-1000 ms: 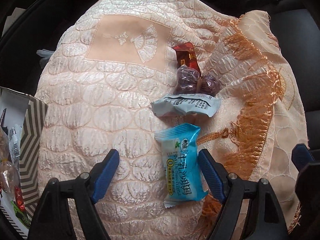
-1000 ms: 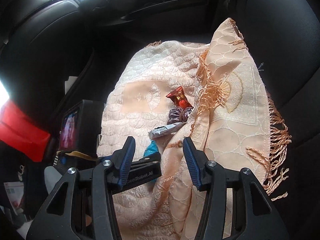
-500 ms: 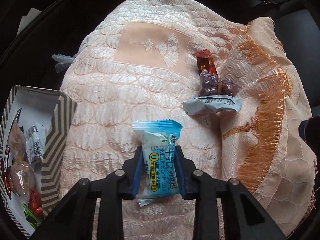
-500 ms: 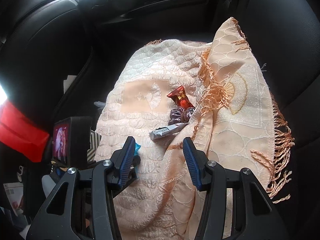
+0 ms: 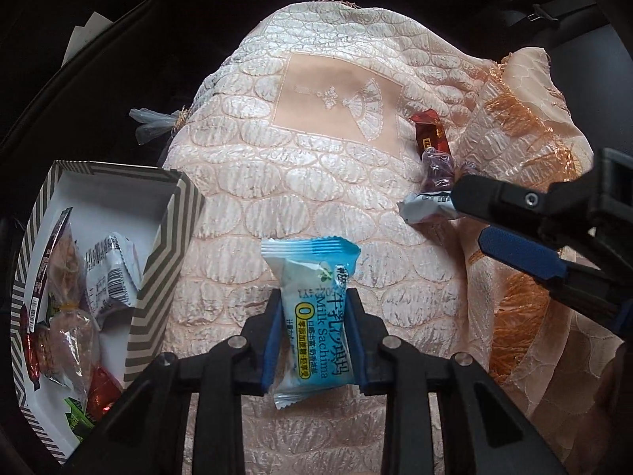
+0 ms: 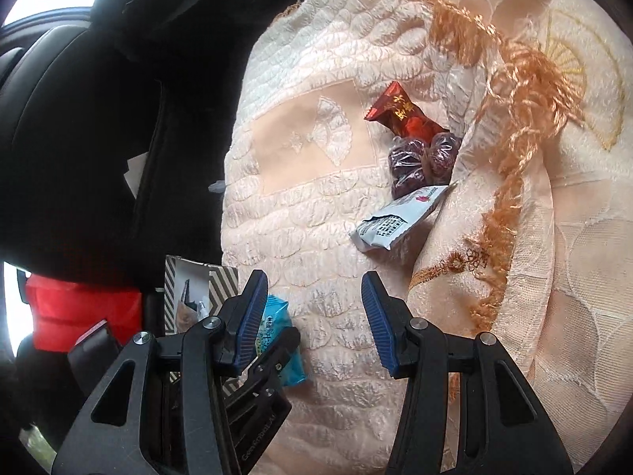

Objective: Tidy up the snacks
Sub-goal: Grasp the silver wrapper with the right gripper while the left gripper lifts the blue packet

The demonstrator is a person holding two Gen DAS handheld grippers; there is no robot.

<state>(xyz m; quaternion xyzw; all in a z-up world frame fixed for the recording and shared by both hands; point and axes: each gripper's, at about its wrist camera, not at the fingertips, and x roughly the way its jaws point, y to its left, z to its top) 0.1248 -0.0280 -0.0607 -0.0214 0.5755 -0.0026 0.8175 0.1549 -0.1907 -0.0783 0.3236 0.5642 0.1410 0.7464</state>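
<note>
My left gripper [image 5: 312,332] is shut on a light blue Milk Sachima packet [image 5: 314,308], held above the cream quilted cloth [image 5: 277,206]; the same blue packet [image 6: 283,340] shows low in the right wrist view. A zigzag-patterned box [image 5: 158,261] with several snacks inside stands to the left. Farther right lie a grey-white packet [image 6: 399,221], a clear bag of dark red dates [image 6: 419,158] and a red wrapper [image 6: 399,113]. My right gripper [image 6: 312,316] hangs open a little short of the grey-white packet, nothing between its fingers.
The cloth covers a dark car seat [image 6: 79,126], with an orange-fringed fold [image 6: 514,126] rising on the right. A red object [image 6: 79,312] sits low at the left. The box's edge [image 6: 221,281] is close to my left gripper.
My left gripper closed on the blue packet and carried it left toward the box. The right gripper dropped down and closer to the grey-white packet, rolling as it came.
</note>
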